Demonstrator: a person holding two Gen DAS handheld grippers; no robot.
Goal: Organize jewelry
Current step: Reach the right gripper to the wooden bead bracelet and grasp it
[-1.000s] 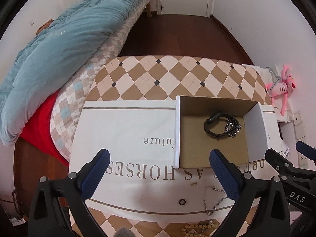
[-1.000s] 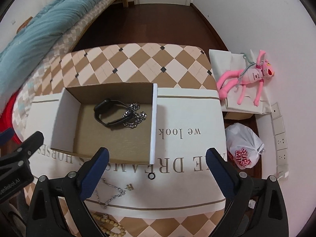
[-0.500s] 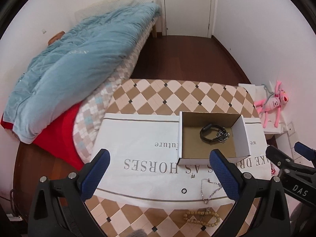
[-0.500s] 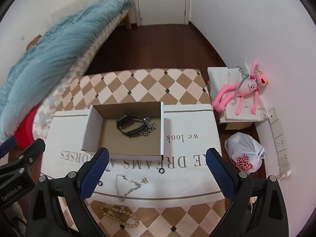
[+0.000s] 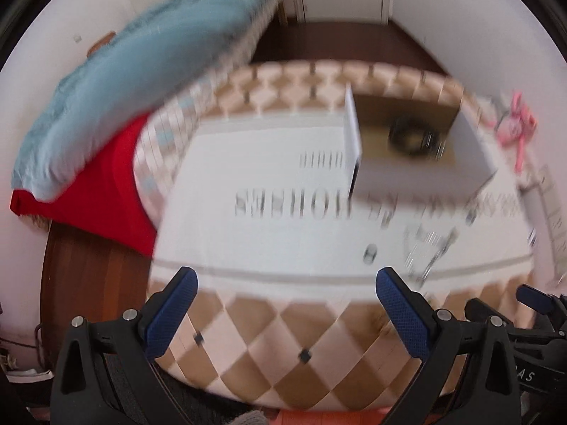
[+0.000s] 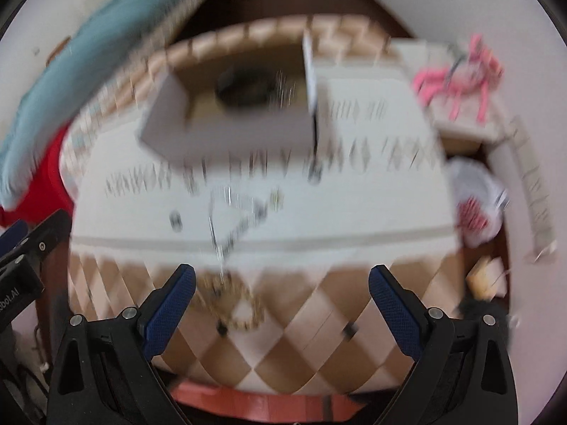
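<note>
Plainly, both claws hang spread wide over the near edge of the checkered tabletop (image 5: 248,336), and neither one holds or touches anything. The left claw (image 5: 285,313) shows its two blue-padded fingers (image 5: 170,313) far apart, with only bare brown-and-cream diamonds between them. The right claw (image 6: 281,310) stands open just as wide; a loop of tan beads (image 6: 230,301) lies on the tabletop near its left finger, apart from the pad.

Both views are smeared by motion, so small things read poorly. One white printed cloth (image 5: 283,177) covers the middle of the tabletop, its dark lettering too blurred to read. One open cardboard box (image 6: 226,131) sits on the far part of that cloth, white outside and brown inside. One dark band (image 6: 244,86) lies in the box, with something metallic and glinting beside it that I cannot make out further.

In front of the box, on the cloth, lies one silver chain (image 6: 230,219) in a loose tangle. Two small dark rings show in the right wrist view: one (image 6: 175,220) left of the chain, one (image 6: 313,173) close to the box's near right corner. A small pale speck sits just right of the chain; what it is I cannot tell.

Beyond the tabletop, one pale blue duvet (image 5: 124,71) lies heaped on a bed, and one pink plush toy (image 6: 457,78) lies off to the right
</note>
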